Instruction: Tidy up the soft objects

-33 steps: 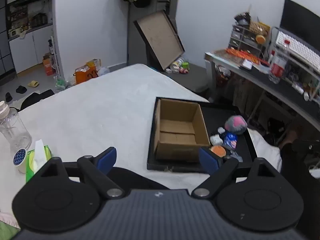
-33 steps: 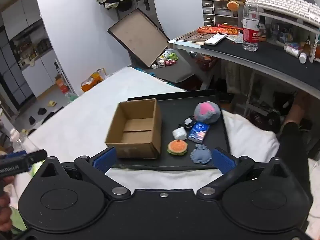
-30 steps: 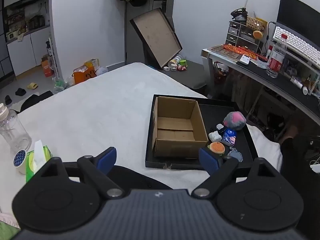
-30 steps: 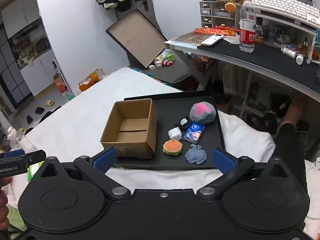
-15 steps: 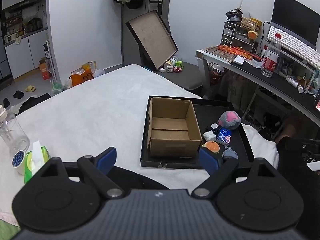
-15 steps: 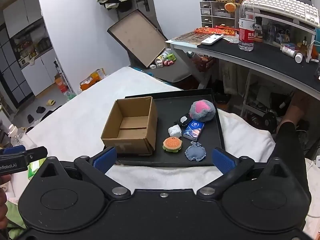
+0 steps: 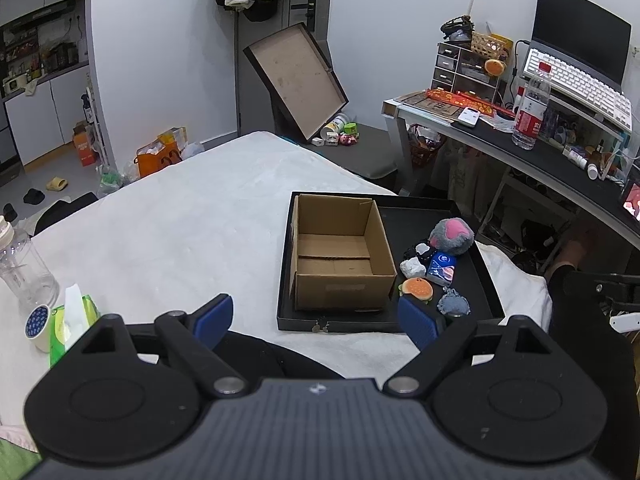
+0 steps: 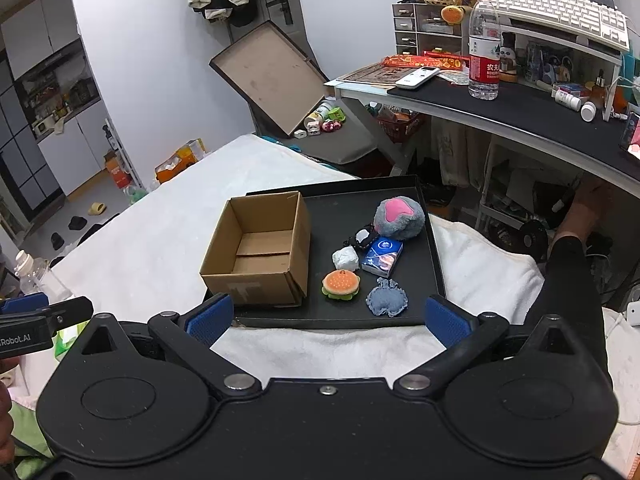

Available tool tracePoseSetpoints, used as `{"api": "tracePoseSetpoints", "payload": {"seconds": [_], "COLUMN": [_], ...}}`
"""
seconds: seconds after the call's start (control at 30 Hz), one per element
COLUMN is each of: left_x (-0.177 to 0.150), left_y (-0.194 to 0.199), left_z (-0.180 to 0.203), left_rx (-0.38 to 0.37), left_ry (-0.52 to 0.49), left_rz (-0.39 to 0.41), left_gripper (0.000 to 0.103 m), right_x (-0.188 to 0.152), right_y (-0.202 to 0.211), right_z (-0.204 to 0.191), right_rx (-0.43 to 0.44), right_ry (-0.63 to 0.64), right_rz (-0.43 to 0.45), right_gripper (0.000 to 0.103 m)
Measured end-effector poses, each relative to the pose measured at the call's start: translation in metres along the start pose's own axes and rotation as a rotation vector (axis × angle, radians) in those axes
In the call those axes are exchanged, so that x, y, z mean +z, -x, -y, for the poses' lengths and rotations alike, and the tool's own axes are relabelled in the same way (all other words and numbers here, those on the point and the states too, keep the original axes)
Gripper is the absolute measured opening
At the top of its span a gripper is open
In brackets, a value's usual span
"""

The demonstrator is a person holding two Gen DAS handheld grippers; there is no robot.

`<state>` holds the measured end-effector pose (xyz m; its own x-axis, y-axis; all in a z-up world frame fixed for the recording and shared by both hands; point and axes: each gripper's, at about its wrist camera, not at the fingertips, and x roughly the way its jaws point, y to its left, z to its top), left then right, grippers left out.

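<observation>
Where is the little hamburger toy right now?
The hamburger toy lies on the black tray, just right of the cardboard box, between the white lump and the blue-grey plush.

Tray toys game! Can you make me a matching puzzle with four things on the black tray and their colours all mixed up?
Things:
1. burger toy
2. fuzzy ball
3. cardboard box
4. tissue pack

Colours:
A. brown
B. blue
C. orange with a green edge
D. grey with a pink patch

Pairs: 1-C, 2-D, 3-A, 4-B
</observation>
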<state>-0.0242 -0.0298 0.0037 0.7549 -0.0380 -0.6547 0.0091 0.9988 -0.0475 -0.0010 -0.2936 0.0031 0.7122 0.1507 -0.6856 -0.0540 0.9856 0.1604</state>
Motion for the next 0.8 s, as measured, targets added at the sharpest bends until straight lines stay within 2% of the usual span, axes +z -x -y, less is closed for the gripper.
{"api": "tracePoseSetpoints", "payload": {"seconds": [0.8], "left_x": [-0.0035], "left_y": [0.0023], "left_z": [0.0012], "left_rx": [0.004], "left_ry": [-0.009], "left_rz": [0.000], "left_gripper": [0.089], "right_x": [-0.0035], "right_y": [0.0045], "right_z": [-0.0053], "right_rx": [-0.003], "right_ry": [0.003], "right_rz": [0.001], "right_gripper": [0.103]}}
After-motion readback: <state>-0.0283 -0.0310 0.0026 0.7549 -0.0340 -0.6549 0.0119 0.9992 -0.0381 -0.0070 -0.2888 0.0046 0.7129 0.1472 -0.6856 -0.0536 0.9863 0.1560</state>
